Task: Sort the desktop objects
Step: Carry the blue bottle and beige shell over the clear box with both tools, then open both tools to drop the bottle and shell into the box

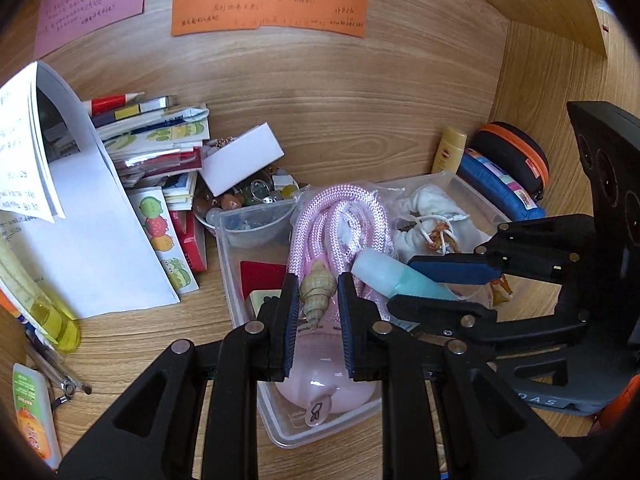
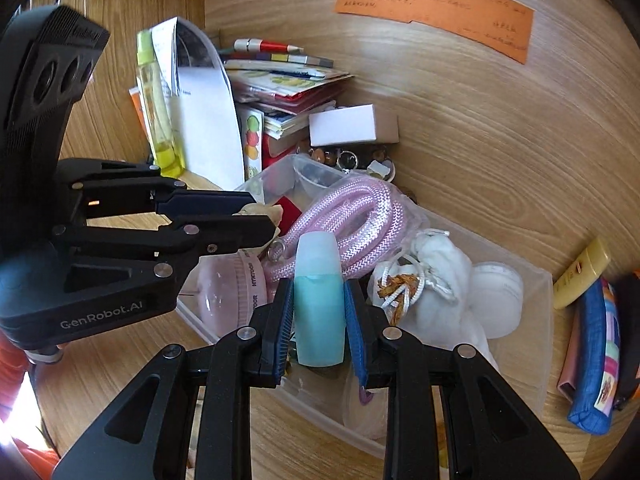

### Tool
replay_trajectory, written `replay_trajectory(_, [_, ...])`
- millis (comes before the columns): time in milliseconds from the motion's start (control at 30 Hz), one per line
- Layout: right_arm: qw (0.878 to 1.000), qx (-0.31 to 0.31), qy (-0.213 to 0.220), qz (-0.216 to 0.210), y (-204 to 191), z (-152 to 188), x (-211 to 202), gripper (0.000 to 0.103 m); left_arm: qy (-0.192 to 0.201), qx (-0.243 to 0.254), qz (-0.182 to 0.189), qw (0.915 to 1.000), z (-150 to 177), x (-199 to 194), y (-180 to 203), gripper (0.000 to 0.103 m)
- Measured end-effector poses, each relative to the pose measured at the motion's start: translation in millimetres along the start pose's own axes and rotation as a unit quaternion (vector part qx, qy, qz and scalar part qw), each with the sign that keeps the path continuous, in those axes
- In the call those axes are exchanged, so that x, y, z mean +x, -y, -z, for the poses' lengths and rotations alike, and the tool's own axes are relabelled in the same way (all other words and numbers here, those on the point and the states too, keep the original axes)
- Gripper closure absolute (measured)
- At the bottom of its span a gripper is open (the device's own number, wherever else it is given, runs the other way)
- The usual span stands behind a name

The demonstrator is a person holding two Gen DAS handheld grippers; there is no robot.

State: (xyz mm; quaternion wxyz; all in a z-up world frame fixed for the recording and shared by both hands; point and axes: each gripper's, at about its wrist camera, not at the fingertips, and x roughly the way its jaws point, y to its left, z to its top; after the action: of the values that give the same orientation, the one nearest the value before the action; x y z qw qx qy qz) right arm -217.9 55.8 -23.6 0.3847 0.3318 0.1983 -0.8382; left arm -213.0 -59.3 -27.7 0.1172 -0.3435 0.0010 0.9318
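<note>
**deskrat:** Why is each gripper carrying something over the same clear plastic bin (image 1: 230, 264)?

**binsorter:** My guess is that's where the odds and ends go. The left gripper (image 1: 319, 300) has its jaws pinched on a little spiral seashell (image 1: 317, 294), tip pointing back toward the camera. It's held at the sides because that's about the only way to grab something that tapered. It hangs over the middle of the bin, above the coiled pink rope (image 1: 340, 216).

**deskrat:** And the right one?

**binsorter:** The right gripper (image 2: 319, 316) is clamped across the body of a teal bottle with a frosted cap (image 2: 319, 304), cap pointing away from the camera. The grip is around the body, where it's widest. It's over the bin too, toward the near edge in the right wrist view, next to the white drawstring pouch (image 2: 432, 268).

**deskrat:** So nothing's been dropped yet?

**binsorter:** Doesn't look like it. Both jaws are pressing on their loads, and neither item looks to be resting on anything. The bin's already stuffed: rope, pouch, a pink round thing (image 1: 320, 392) at the near end. I'd say they'll need a gap to land in.

**deskrat:** The rest of the desk?

**binsorter:** Paper stack (image 1: 160, 140) toward the left edge, blue pencil case (image 1: 500, 184) to the right of the bin. Both untouched.
</note>
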Motion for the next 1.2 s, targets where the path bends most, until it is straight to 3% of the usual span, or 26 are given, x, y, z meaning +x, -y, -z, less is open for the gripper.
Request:
replay_trajectory(300, [1.000, -0.014, -0.006, 0.021, -2, -1, 6, 0.080, -0.006, 0.003, 0.005, 1.0000, 0, 2, 0, 0.084])
replay_trajectory(433, [1.000, -0.017, -0.002, 0.025, -4, -1, 1, 0.080, 0.001, 0.004, -0.002, 1.0000, -2, -6, 1, 0.070])
replay_trajectory(600, [0.999, -0.020, 0.008, 0.033, -8, -1, -10, 0.078, 0.013, 0.008, -0.008, 0.9999, -3, -21, 7, 0.065])
replay_trajectory(633, [0.999, -0.020, 0.010, 0.034, -9, 0, -13, 0.077, 0.017, 0.008, -0.011, 0.9998, -3, -24, 8, 0.059])
replay_trajectory(667, [0.999, -0.020, 0.013, 0.036, -10, 1, -17, 0.075, 0.019, 0.007, -0.012, 0.9997, -3, -27, 8, 0.054])
replay_trajectory(800, [0.998, -0.024, 0.026, 0.051, -13, 5, -31, 0.064, 0.027, 0.009, -0.016, 0.9995, 0, -39, 13, 0.053])
replay_trajectory(933, [0.997, -0.025, 0.038, 0.063, -16, 10, -47, 0.056, 0.034, 0.012, -0.026, 0.9990, 4, -52, 18, 0.044])
replay_trajectory(1000, [0.996, -0.025, 0.045, 0.072, -17, 13, -54, 0.047, 0.038, 0.013, -0.028, 0.9988, 7, -59, 20, 0.042])
replay_trajectory(1200, [0.994, -0.020, 0.061, 0.093, -20, 21, -75, 0.032, 0.048, 0.014, -0.046, 0.9977, 19, -81, 26, 0.028])
